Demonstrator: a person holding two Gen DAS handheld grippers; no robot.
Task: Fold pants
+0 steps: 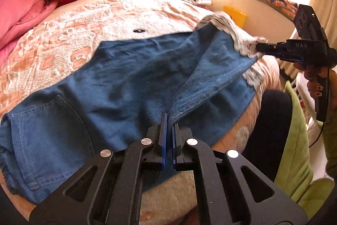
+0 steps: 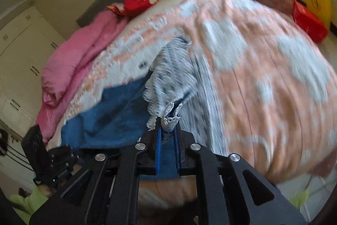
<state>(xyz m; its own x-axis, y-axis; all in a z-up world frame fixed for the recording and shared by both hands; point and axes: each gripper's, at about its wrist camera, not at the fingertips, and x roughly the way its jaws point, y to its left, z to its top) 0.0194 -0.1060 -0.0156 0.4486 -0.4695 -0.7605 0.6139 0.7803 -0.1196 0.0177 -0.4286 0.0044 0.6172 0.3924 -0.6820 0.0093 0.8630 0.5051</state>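
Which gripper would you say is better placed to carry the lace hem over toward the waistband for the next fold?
Probably the right gripper: it is shut on the lace hem, lifted off the bed. The left gripper pinches the pants mid-length.

both grippers are the same black skeleton build, with triangle cutouts in the arms, round silver pins at the pivots and blue pads inside the fingers. the right gripper (image 1: pixel 261 48) has a boxy black camera block on top, raised lettering and a thin black cable. green sleeve (image 1: pixel 294 140) too.
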